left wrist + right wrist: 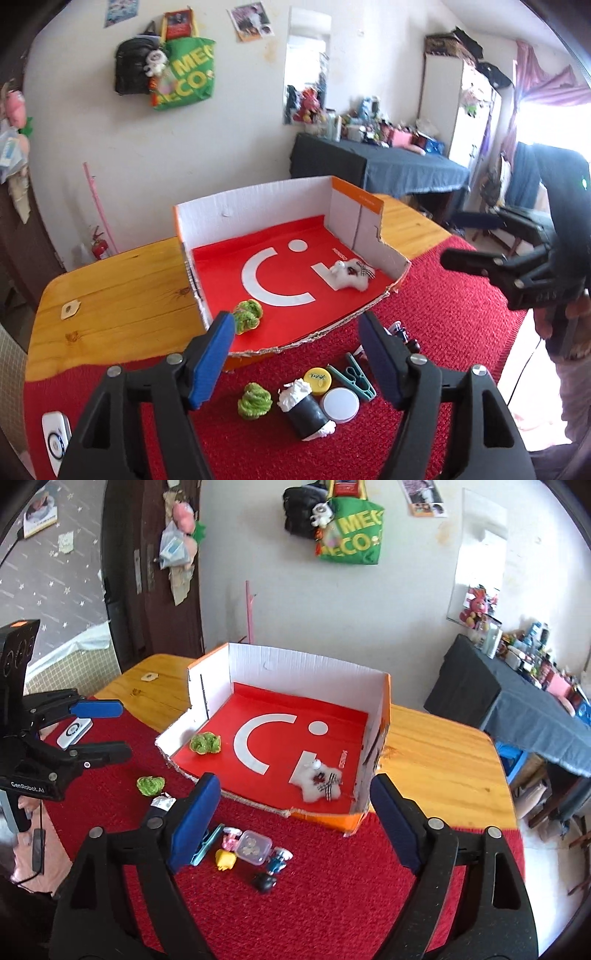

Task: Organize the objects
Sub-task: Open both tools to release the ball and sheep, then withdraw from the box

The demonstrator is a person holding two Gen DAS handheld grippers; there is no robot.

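Currently the left gripper (295, 354) stands released, its blue pads (212, 360) spread apart with nothing between them; it hangs above the near edge of the cardboard box (255, 206). The right gripper (291, 823) is likewise released and empty, hovering over the front wall of the same box.

Inside the box, on its red floor with a white emblem, lie two items:
- a green crocheted piece (248, 315) near the left front corner;
- a white plush toy (351, 275) with a checked bow near the right wall.

In front of the box, on the red mat (443, 314), the remaining items lie apart from the grippers:
- a second green crocheted piece (255, 400);
- a black roll with white stuffing (304, 410), touching a white round lid (340, 404);
- a yellow cap (317, 380) just beside a teal clip (352, 376);
- a clear square container (254, 847), between a yellow figure (225, 859) and a small blue figure (277, 860);
- a black object (265, 883) nearer the camera.

The mat covers part of a wooden table (122, 295). A white device (74, 733) rests on the mat beside the left gripper.
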